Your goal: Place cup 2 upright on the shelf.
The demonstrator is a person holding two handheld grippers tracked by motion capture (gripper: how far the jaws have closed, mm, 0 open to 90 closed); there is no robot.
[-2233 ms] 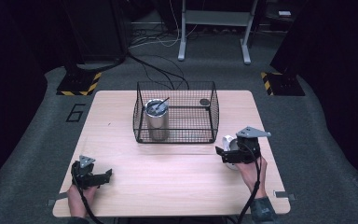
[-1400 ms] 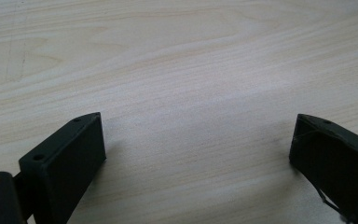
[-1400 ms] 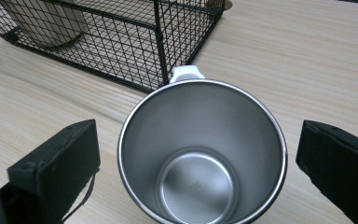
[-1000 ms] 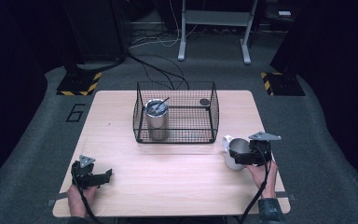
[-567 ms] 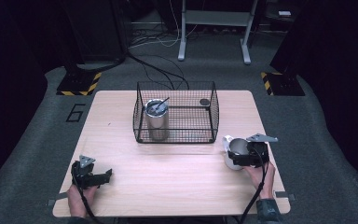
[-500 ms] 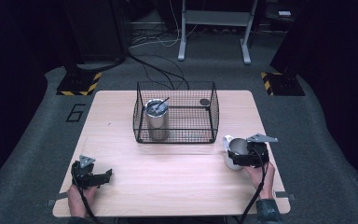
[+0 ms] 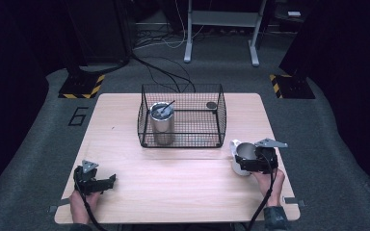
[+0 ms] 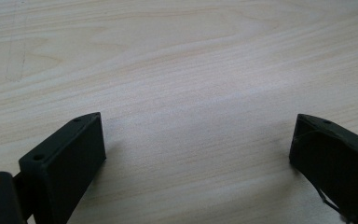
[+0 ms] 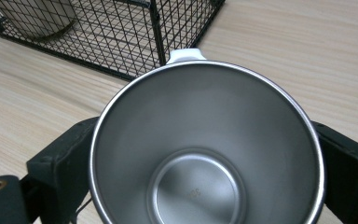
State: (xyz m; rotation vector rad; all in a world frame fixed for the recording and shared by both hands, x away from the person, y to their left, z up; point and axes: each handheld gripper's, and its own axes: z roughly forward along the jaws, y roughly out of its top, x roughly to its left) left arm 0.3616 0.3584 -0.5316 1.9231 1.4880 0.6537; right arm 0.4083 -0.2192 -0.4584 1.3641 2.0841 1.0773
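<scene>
Right gripper [image 7: 244, 162] clamped on white-handled steel mug [image 9: 205, 154], just beside black wire basket [image 7: 181, 115]; left gripper [image 8: 198, 154] jaws spread, empty, over light wooden table [image 7: 173, 187]

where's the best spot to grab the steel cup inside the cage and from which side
Probably the cup's rim, from straight above. It stands upright in the left part of the wire cage, whose mesh walls block any side approach, while the top looks open. A utensil leans out of it, so set one of the jaws inside the rim on the side away from that, the other outside the wall.
</scene>
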